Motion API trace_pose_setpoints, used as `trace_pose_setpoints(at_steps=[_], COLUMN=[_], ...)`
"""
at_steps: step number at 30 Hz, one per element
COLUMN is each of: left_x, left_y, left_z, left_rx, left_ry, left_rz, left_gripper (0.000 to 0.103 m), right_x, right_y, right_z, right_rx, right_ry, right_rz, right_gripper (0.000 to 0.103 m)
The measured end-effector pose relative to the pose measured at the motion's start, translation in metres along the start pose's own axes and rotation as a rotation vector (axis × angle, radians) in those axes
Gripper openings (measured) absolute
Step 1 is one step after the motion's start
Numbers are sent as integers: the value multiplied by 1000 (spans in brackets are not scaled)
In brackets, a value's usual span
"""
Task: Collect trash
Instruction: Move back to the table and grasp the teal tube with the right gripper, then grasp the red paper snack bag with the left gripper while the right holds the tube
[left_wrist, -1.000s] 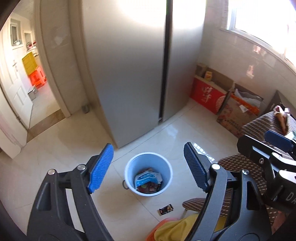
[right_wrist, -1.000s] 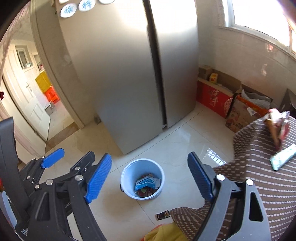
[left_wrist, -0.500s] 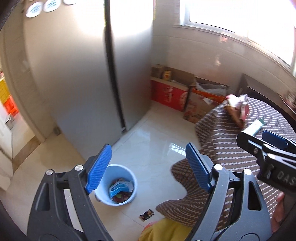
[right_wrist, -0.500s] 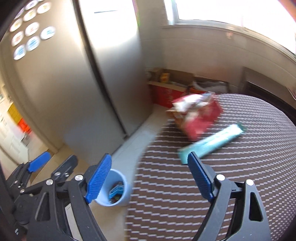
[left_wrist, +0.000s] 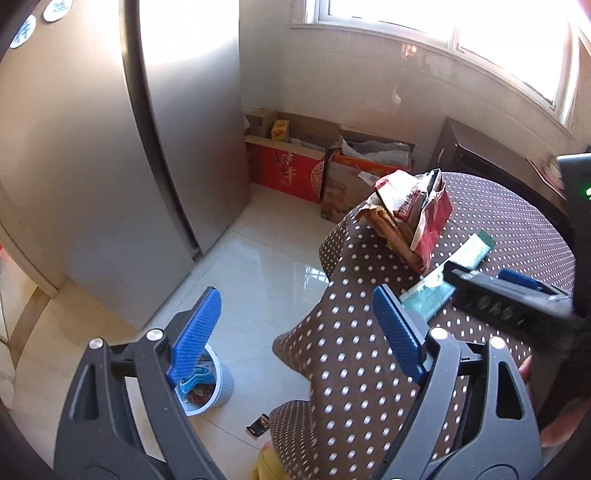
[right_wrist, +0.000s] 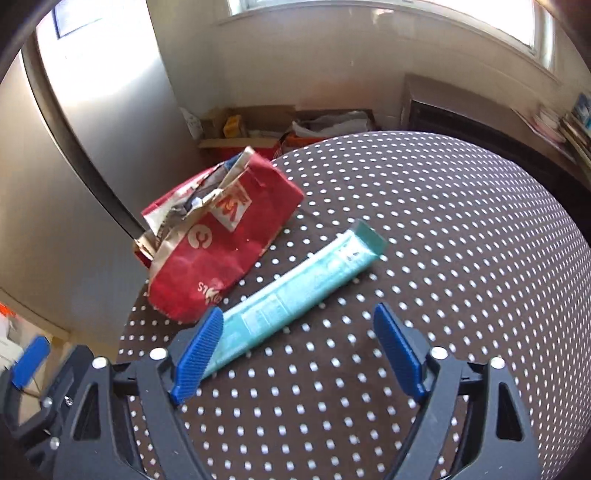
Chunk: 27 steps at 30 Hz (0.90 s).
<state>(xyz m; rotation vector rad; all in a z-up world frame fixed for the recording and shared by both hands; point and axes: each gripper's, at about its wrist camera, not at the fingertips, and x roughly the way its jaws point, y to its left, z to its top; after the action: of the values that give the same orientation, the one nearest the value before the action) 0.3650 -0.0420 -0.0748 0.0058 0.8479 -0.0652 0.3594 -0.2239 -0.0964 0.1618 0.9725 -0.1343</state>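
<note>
Both views have swung from the bin (left_wrist: 207, 384) to the counter (right_wrist: 443, 258), where your right tongs (right_wrist: 299, 354), just narrowing but empty, and spread left tongs (left_wrist: 295, 332) face a teal wrapper (right_wrist: 295, 291) at 12 o'clock and a red bag (right_wrist: 221, 240) still uncollected.

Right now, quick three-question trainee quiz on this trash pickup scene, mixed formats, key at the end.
1. True or false: the red snack bag is held in the left gripper.
2. What stands on the floor beside the table with trash already in it?
A. a cardboard box
B. a pale blue bin
C. a yellow crate
3. Fill in: the near end of the teal wrapper lies just behind the ____ gripper's blue finger pad.

Key
1. False; both grippers are empty, jaws apart.
2. B, the bin.
3. right; the right gripper hangs over the wrapper, its jaws just been closing, not yet pressing on it.
</note>
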Motion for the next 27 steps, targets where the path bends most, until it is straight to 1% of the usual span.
trace_pose_setpoints(at_steps=[1,2,3,5,6,7,9,10,12,14,17,18,19,20,21,22,24,25,26,27], left_x=[3,5,7,12,15,17,22,25,31,44,68,76,81,82,83,77,67,62,56,51], left_y=[-2,-3,-4,-10,-13,-16,-24,-30,-39,-52,-67,-72,-76,-78,-79,-77,-73,-72,-71,-69], left_z=[3,6,9,15,18,21,28,31,37,43,50,51,51,50,49,48,48,47,45,44], left_rx=[-1,-1,3,14,17,19,24,29,38,51,72,89,107,118,122,110,106,111,120,123], left_ry=[2,5,9,17,20,21,29,33,34,45,86,100,103,101,96,76,62,51,37,29], left_rz=[-4,-13,-33,-56,-58,-62,-92,-122,-169,-205,-197,-212,-223,-210,-210,-222,-235,-227,-214,-206], left_gripper=[85,87,88,88,88,88,88,88,91,92,91,91,89,59,48,45,39,37,32,32], right_x=[-1,0,0,0,-1,-3,-8,-12,-21,-31,-43,-46,-47,-50,-54,-57,-63,-66,-70,-72], right_y=[3,6,7,4,-4,-11,-27,-36,-49,-63,-81,-85,-88,-89,-91,-93,-95,-95,-95,-96], right_z=[-1,-2,-2,-1,0,2,3,3,6,5,4,5,6,5,4,4,4,4,1,3], right_rx=[-30,-49,-71,-73,-51,-27,25,40,53,76,112,119,123,126,124,124,131,133,135,138], right_ry=[-26,-36,-49,-49,-44,-40,-27,-37,-65,-81,-95,-101,-105,-109,-114,-119,-127,-133,-138,-146], right_rz=[-16,-8,12,38,72,101,145,145,116,106,91,83,77,71,66,63,66,69,71,76], right_gripper=[54,42,37,21,17,11,8,8,7,7,7,7,7,7,7,7,7,7,7,7])
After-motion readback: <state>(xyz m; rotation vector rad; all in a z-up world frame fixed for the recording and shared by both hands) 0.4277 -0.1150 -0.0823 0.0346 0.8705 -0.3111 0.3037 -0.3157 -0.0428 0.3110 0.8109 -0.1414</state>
